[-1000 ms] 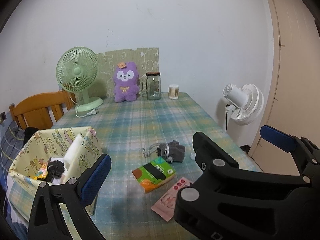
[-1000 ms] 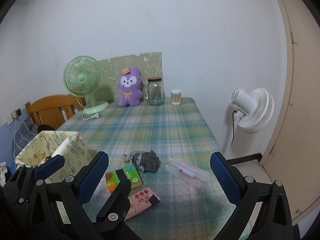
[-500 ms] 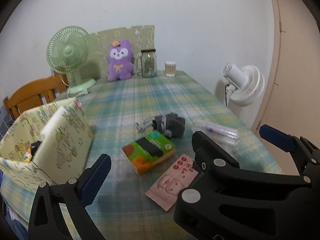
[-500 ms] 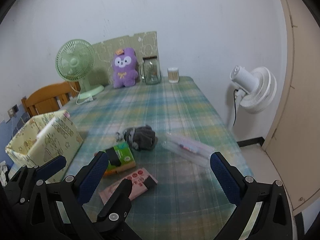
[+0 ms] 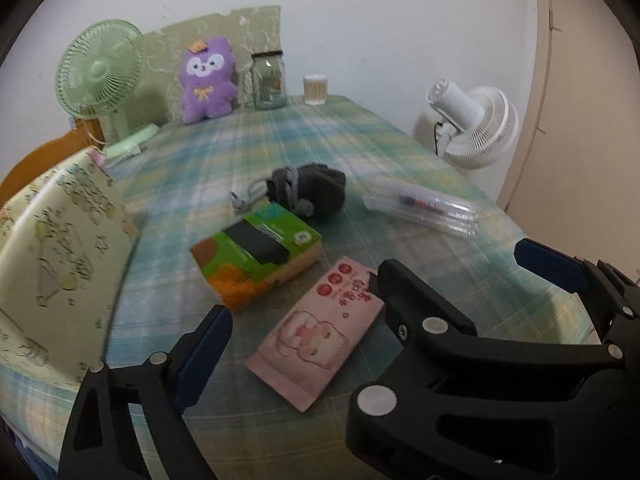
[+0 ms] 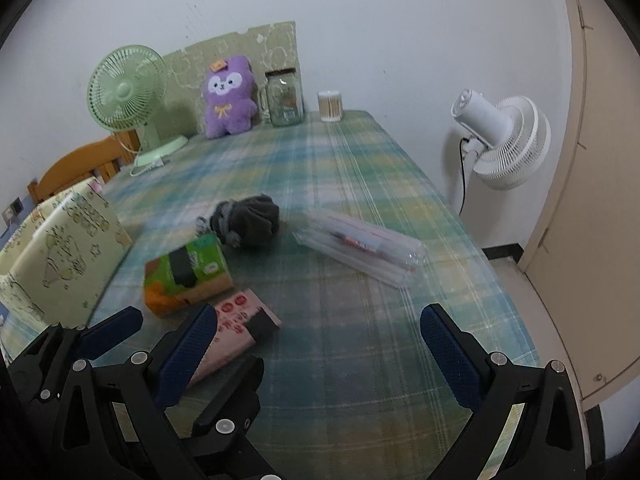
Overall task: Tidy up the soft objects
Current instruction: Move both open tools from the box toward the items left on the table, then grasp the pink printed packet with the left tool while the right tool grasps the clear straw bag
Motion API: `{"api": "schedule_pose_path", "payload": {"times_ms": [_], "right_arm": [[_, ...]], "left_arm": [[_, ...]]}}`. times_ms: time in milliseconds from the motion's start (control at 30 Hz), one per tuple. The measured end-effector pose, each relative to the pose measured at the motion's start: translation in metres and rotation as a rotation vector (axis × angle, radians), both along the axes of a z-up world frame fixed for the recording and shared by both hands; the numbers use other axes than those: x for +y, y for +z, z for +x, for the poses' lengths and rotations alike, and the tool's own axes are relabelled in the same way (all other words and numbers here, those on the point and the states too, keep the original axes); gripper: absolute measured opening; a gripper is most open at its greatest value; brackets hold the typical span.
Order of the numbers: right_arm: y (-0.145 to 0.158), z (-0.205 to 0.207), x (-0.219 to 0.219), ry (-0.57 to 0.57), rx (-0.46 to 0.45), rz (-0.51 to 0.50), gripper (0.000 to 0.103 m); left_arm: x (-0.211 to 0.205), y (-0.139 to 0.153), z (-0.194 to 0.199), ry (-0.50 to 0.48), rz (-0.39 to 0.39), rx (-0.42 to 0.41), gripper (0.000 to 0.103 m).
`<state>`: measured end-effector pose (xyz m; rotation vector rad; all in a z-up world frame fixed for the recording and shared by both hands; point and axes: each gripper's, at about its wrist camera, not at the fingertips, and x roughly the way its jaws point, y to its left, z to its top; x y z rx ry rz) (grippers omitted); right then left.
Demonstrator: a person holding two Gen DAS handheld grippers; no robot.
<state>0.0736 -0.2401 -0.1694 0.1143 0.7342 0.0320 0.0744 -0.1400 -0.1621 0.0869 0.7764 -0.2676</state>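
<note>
Hovering above the pink tissue pack point(image 5: 320, 332), left tool point(image 5: 372, 300) closing on nothing, right tool point(image 6: 316, 344) spread, empty.

My table point(image 5: 248, 152), under plaid cloth, carries the pink packet point(image 5: 320, 332) low centre, green tissue pack point(image 5: 256, 256), grey pouch point(image 5: 316, 192), clear case point(image 5: 424, 210), patterned box point(image 5: 56, 264) left.

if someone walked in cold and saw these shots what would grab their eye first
Probably the purple plush toy propped against the far wall, between the green desk fan and a glass jar. Next, the clutter mid-table on the plaid cloth: a green tissue pack, a pink packet nearer the camera, a dark grey pouch behind them and a clear plastic case off to the right. A yellow patterned storage box stands at the table's left edge.
</note>
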Motion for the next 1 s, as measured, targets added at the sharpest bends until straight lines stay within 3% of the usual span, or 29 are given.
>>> {"api": "schedule_pose_path", "payload": {"times_ms": [100, 267, 467, 1000], "right_arm": [[-0.005, 0.004, -0.004, -0.005, 0.015, -0.004, 0.103], [-0.008, 0.008, -0.008, -0.006, 0.028, 0.005, 0.103], [-0.010, 0.012, -0.011, -0.002, 0.035, 0.004, 0.103], [-0.002, 0.030, -0.024, -0.003, 0.033, -0.040, 0.102]], "left_arm": [[-0.002, -0.007, 0.005, -0.013, -0.011, 0.041, 0.085], [-0.008, -0.008, 0.004, -0.026, 0.002, 0.032, 0.076], [-0.018, -0.005, 0.004, -0.050, 0.008, 0.021, 0.048], [-0.031, 0.002, 0.026, 0.014, -0.002, 0.016, 0.043]]}}
